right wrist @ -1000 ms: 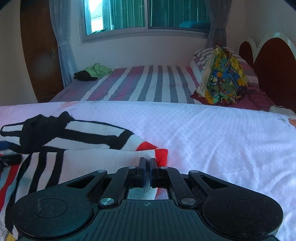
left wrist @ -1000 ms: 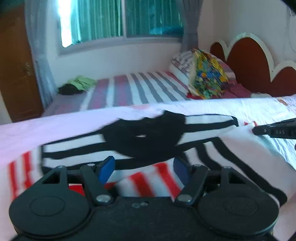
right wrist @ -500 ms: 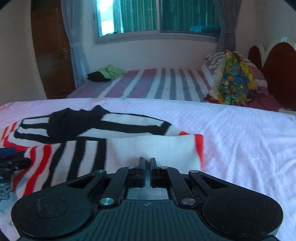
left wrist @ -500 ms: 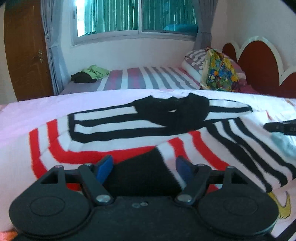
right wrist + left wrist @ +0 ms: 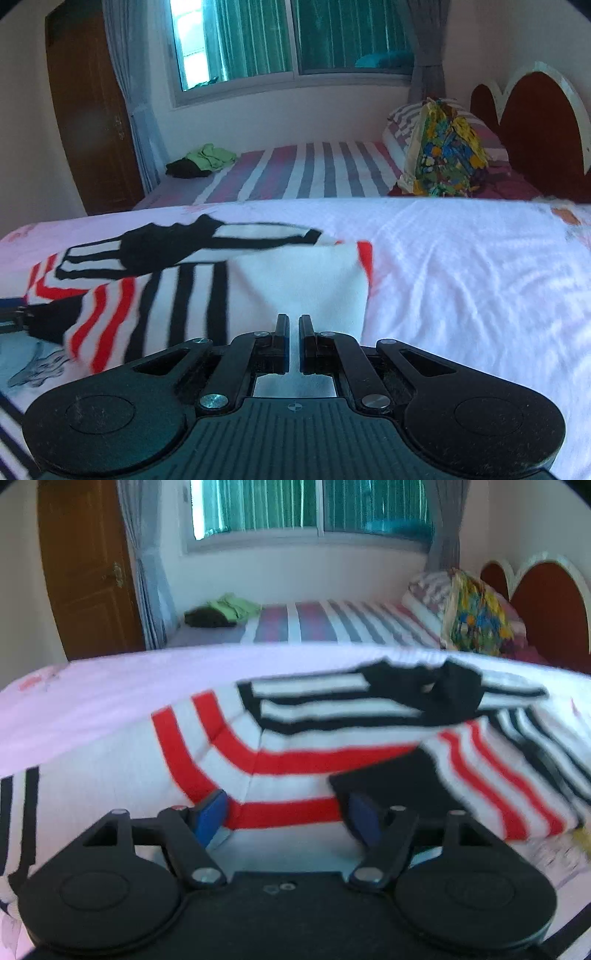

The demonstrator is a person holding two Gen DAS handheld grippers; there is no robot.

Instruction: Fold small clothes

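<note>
My right gripper (image 5: 291, 332) is pinched almost together on the white edge of the shirt (image 5: 295, 284); a thin slit shows between the jaws, cloth passing through it. My left gripper (image 5: 288, 814) stands apart, blue pads (image 5: 210, 814) either side of the red-striped hem, gripping nothing. Since a second ago the right side has been drawn over the body, so a white panel now lies across the black stripes. The shirt lies on the white bedspread (image 5: 480, 280), collar (image 5: 424, 698) away from me. Judgement: one side fold is nearly laid; left side comes next. Left view is blurred.
</note>
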